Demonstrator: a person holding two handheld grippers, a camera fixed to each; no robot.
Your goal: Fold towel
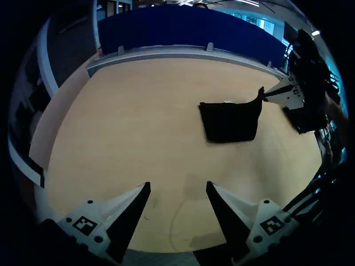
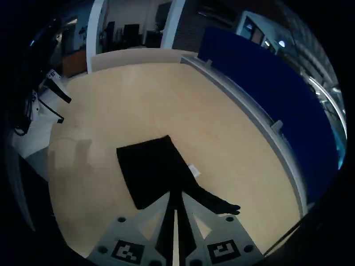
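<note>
My left gripper (image 1: 178,182) hangs above the desk (image 1: 124,133) near its front edge. Its fingers are wide apart and hold nothing. The dark towel (image 1: 230,122) lies flat as a rectangle further to the right, well apart from this gripper and away from the desk edge that carries the blue partition (image 1: 186,31). At the right, my right gripper (image 2: 176,195) is closed, both fingers pinching one corner of the towel, and this corner is lifted and stretched.

I think the danger is that only one corner is held. If I pull it over alone, the cloth can drag and bunch, and the fold will be crooked. The pinch is also small, so the corner may slip out.
</note>
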